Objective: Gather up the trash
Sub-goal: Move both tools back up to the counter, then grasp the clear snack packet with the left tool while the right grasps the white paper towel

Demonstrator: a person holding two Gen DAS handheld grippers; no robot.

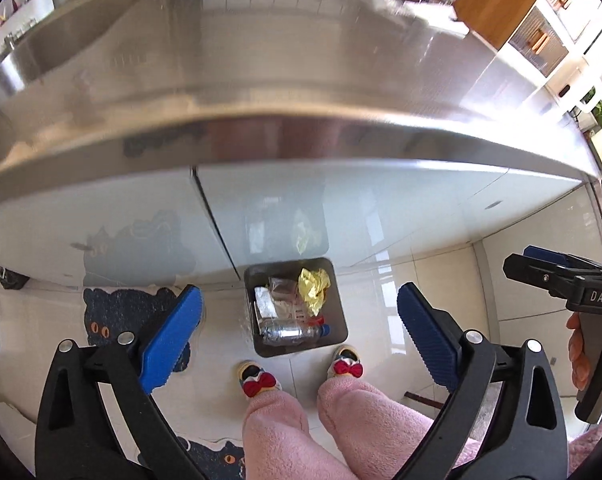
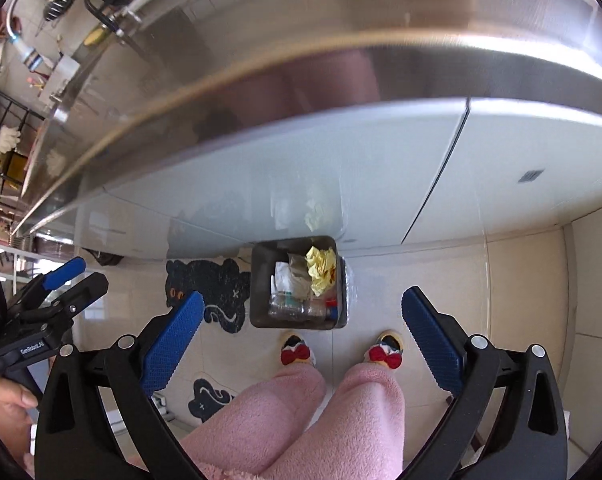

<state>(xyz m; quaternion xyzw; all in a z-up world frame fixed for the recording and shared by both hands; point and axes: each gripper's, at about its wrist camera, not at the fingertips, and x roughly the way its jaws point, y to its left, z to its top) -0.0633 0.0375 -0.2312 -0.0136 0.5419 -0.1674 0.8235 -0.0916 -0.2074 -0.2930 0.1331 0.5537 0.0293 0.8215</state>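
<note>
A grey square trash bin [image 1: 339, 336] stands on the floor against the cabinet, below both grippers. It holds a crumpled yellow paper [image 1: 313, 286], a clear plastic bottle [image 1: 289, 330] and white wrappers [image 1: 267, 302]. The bin also shows in the right wrist view [image 2: 259, 312] with the yellow paper [image 2: 321, 270]. My left gripper [image 1: 299, 320] is open and empty, high above the bin. My right gripper [image 2: 301, 326] is open and empty, also above the bin. The right gripper shows at the right edge of the left wrist view [image 1: 541, 268].
A stainless steel counter [image 1: 301, 80] with a sink [image 1: 61, 40] overhangs white cabinet doors [image 1: 381, 208]. The person's pink-trousered legs and slippers with red bows [image 1: 261, 384] stand just in front of the bin. A black cat-shaped mat [image 2: 213, 292] lies on the tiled floor.
</note>
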